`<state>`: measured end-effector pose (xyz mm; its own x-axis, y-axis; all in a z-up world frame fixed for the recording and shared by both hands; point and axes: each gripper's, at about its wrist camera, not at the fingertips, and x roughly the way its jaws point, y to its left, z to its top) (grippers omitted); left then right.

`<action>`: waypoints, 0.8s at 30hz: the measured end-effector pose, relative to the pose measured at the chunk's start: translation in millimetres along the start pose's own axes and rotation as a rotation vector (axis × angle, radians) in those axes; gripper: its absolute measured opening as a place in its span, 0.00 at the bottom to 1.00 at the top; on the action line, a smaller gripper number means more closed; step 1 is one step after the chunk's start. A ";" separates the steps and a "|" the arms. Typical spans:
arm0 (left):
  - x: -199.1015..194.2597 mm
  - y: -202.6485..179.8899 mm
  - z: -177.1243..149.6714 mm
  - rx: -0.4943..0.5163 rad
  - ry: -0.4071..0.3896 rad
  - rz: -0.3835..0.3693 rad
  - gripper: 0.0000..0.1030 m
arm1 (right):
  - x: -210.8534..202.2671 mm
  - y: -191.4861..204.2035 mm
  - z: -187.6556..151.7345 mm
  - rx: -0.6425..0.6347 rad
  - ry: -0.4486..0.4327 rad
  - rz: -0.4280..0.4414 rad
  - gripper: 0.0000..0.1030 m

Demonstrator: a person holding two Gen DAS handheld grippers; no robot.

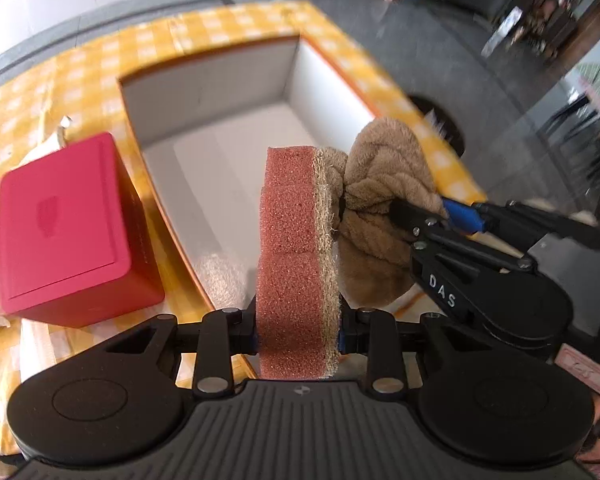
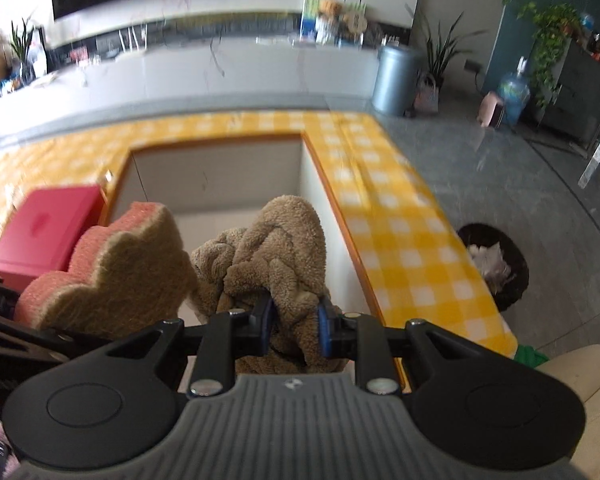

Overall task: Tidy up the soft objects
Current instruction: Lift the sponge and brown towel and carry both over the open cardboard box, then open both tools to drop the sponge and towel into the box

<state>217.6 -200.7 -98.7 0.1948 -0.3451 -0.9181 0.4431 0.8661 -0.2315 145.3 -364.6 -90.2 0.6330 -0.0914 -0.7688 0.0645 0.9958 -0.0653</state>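
- Left wrist view: the left gripper (image 1: 298, 336) is clamped on a pink sponge (image 1: 296, 256) with a tan scouring face. The sponge stands on edge, its long axis running away from the camera, over the near end of the white box (image 1: 220, 92). The box floor looks bare apart from something pale and blurred at its near end, so sorting seems barely begun. A red box (image 1: 66, 224) sits left on the checked tablecloth (image 1: 80, 64).
- Right wrist view: the right gripper (image 2: 296, 330) pinches a bunched brown towel (image 2: 276, 252), heaped with no clear axis, above the same box, touching or just beside the sponge. Both still need dropping in.
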 end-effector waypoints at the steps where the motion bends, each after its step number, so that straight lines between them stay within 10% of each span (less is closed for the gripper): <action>1: 4.4 -3.0 0.9 0.001 0.018 0.005 0.34 | 6.2 -1.4 -0.9 -0.007 0.017 -0.001 0.20; 15: 33.8 -2.6 3.2 0.048 0.127 0.066 0.36 | 46.4 0.5 -8.6 -0.089 0.129 -0.017 0.23; 24: 17.7 -2.1 8.3 0.063 0.109 0.029 0.63 | 38.6 -3.2 -6.4 -0.103 0.108 -0.059 0.44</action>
<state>227.3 -211.7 -111.8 0.1135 -0.2759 -0.9545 0.4934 0.8495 -0.1868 164.5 -371.3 -123.7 0.5438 -0.1540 -0.8250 0.0164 0.9848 -0.1730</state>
